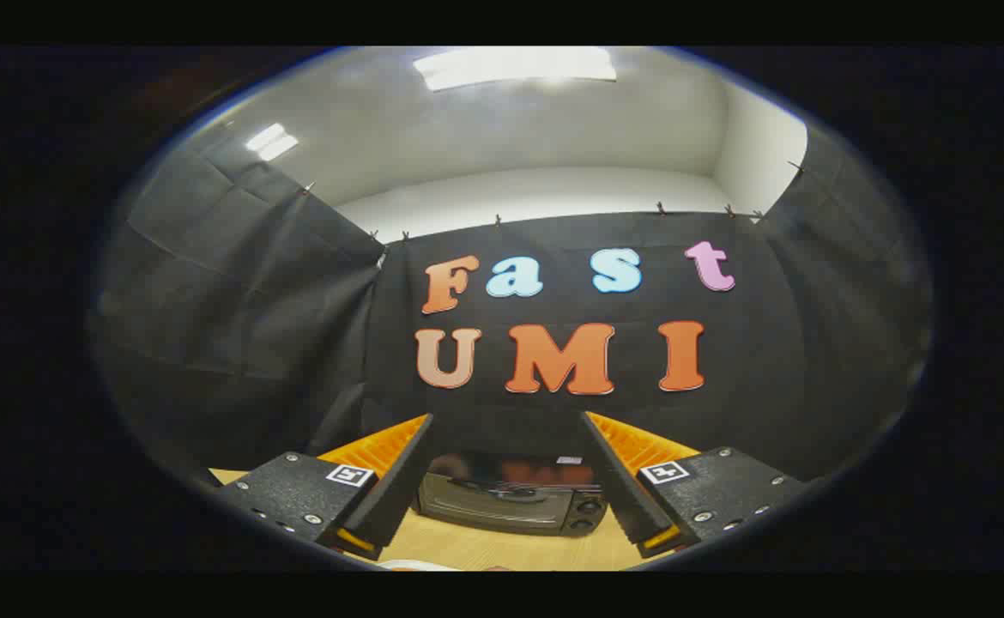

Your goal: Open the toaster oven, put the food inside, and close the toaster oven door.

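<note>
A dark toaster oven stands on the wooden table, seen from above between and beyond my two fingers. Its glass door faces me and looks closed, with a handle bar across the front and knobs at its right side. My gripper is open, held high above the table, and nothing is between its fingers. A sliver of something white, perhaps a plate rim, peeks in at the table's near edge; the food itself I cannot make out.
The light wooden table stretches in front of the oven. Black cloth walls close in behind the oven and on both sides. Above them are a white wall and ceiling lights.
</note>
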A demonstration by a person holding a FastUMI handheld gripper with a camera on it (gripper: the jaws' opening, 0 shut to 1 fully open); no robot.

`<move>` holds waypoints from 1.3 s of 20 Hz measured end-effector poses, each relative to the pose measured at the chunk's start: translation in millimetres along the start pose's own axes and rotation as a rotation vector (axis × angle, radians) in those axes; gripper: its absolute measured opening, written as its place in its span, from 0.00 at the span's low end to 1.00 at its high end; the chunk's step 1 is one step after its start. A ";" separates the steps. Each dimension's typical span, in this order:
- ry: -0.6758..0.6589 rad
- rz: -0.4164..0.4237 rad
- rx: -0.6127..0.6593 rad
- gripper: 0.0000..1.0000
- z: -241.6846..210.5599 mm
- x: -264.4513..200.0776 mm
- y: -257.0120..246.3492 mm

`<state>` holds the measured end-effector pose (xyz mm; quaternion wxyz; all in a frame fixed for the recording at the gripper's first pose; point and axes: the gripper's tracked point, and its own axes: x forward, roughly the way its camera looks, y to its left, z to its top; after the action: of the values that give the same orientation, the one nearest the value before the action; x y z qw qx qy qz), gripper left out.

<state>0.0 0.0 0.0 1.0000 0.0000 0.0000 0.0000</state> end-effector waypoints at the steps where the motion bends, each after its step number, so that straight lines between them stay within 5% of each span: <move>1: -0.004 -0.001 0.004 0.97 2.6 1.0 -1.6; 14: 0.001 -0.042 0.015 0.97 -8.2 27.5 -7.6; 26: 0.152 -0.023 0.080 0.97 -103.8 104.9 12.0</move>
<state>104.9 12.0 -103.8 0.9962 0.0401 0.0760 -0.0115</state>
